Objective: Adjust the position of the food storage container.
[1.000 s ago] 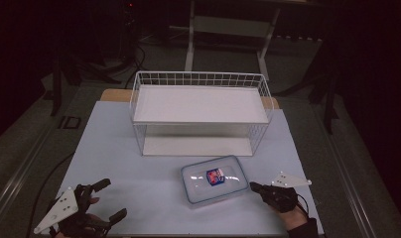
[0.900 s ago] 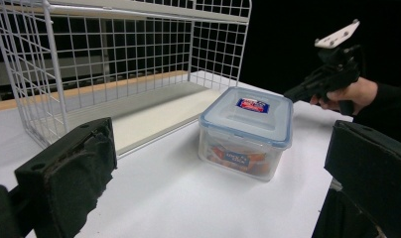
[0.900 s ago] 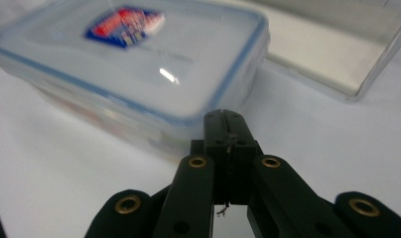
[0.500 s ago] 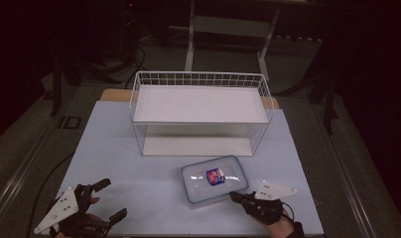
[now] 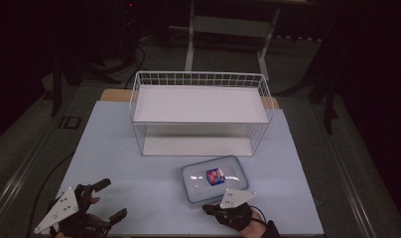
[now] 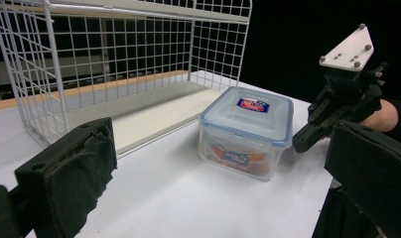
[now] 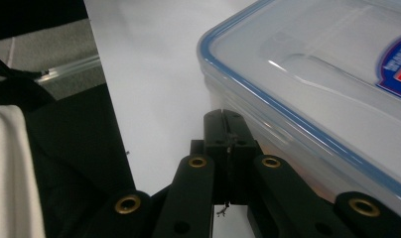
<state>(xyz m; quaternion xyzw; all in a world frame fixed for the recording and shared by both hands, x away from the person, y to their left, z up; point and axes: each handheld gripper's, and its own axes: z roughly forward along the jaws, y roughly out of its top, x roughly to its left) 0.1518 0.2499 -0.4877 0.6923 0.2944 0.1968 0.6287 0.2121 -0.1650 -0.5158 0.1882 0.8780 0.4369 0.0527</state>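
A clear plastic container (image 5: 214, 177) with a blue-rimmed lid and a red-and-blue label lies on the white table (image 5: 139, 171), in front of the wire rack. Orange contents show through the container (image 6: 248, 130) wall. My right gripper (image 5: 207, 208) lies at the container's near edge with its jaws pressed together. Its tips (image 7: 227, 120) rest against the container (image 7: 327, 84) wall just under the lid rim, at a corner. My left gripper (image 5: 109, 201) hovers at the table's front left, jaws wide apart with nothing between them. The right gripper (image 6: 301, 143) is also in the left gripper view.
A white wire rack (image 5: 201, 106) with a flat upper shelf and a lower board stands at the table's middle, its open front (image 6: 114, 74) facing me. Bare table lies between the two grippers. The surroundings beyond the table edges are dark floor.
My right gripper has swung from the container's right side leftward to its near edge, ending with its shut tips against the wall. The left gripper and container have stayed put.
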